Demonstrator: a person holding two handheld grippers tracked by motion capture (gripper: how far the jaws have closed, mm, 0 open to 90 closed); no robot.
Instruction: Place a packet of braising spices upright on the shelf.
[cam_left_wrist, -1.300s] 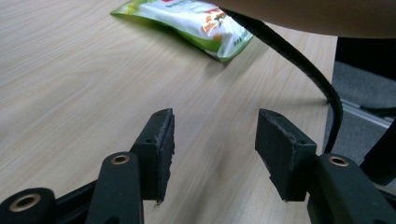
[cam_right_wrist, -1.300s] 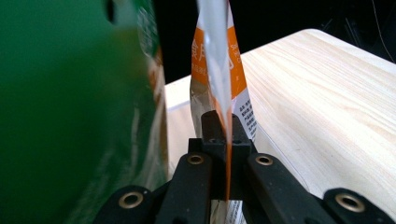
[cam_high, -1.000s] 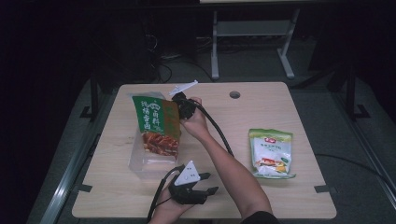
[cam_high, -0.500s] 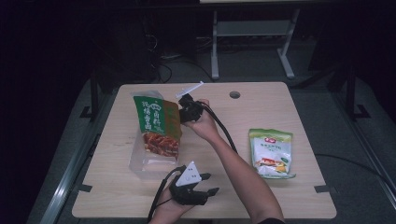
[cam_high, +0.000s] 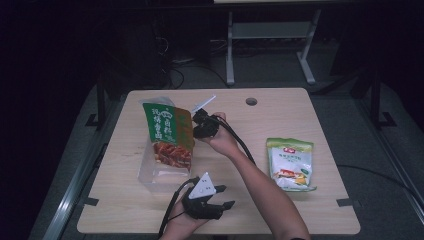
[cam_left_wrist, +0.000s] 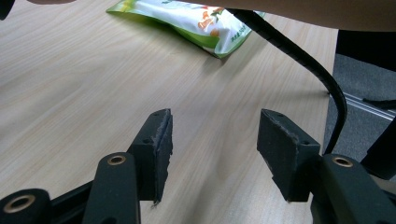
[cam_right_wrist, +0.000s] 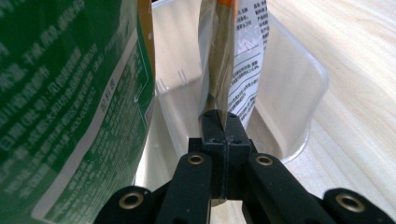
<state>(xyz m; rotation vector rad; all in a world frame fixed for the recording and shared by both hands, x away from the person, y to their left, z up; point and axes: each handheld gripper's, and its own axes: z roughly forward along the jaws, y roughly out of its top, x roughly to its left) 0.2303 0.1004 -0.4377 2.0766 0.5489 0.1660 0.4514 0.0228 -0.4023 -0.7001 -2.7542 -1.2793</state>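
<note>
Right gripper (cam_right_wrist: 219, 123): jaws pressed together, pinching the glossy green packet's (cam_high: 167, 132) thin edge above the clear plastic bin (cam_right_wrist: 299, 88), near the desk's (cam_high: 310, 105) far-left corner. Left gripper (cam_left_wrist: 212, 154): jaws spread, empty, at the near edge.

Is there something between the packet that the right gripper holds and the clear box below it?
Nothing visible. The right gripper pinches the packet's edge over the clear box; the green bag stands beside it, not under it.
</note>
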